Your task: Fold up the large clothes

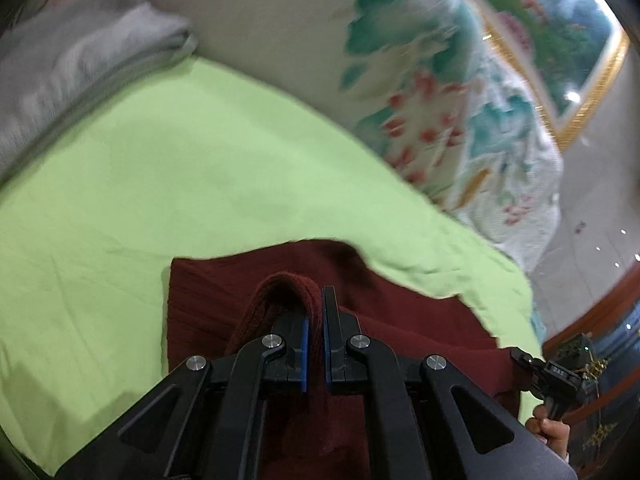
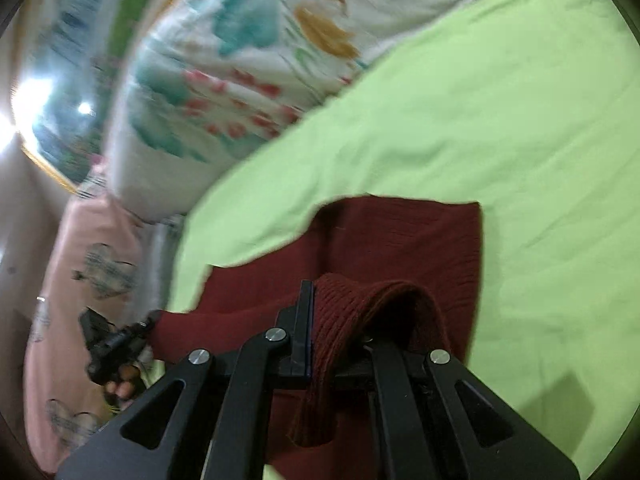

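Sweater, dark red, lies on the green sheet; your left gripper pinches a ribbed fold of it; your right gripper pinches another ribbed edge, the knit draped over one finger; a floral quilt is bunched beyond the sheet.

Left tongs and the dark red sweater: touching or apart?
Touching. The left wrist view shows the left tongs shut on a ribbed fold of the dark red sweater, cloth pinched between the blue pads.
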